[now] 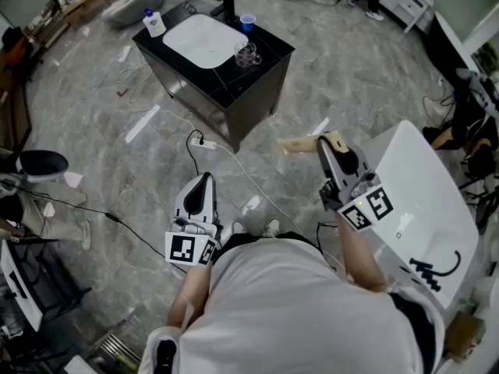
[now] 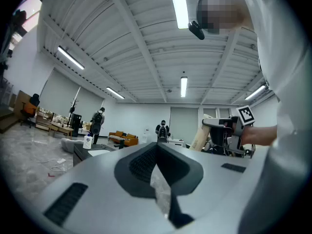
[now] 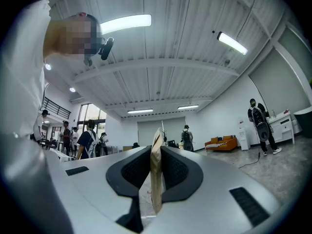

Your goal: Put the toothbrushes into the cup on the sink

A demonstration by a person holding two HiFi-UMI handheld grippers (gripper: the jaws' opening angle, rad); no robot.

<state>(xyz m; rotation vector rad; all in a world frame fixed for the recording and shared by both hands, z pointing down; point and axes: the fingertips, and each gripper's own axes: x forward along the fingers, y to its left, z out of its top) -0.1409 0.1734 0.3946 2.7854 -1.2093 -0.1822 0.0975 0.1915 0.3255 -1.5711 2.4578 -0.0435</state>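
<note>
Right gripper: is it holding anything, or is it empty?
Holding. The right gripper is shut on a flat tan item; its view shows both pads pressing its sides.

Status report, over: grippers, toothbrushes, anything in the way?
Left gripper shut, empty. Right gripper shut on a tan pack. Sink with blue cup ahead, out of reach. Floor cable between.

Black counter [image 1: 270, 54], basin [image 1: 204, 40], glass cup [image 1: 247, 54], blue cup [image 1: 248, 23]
</note>
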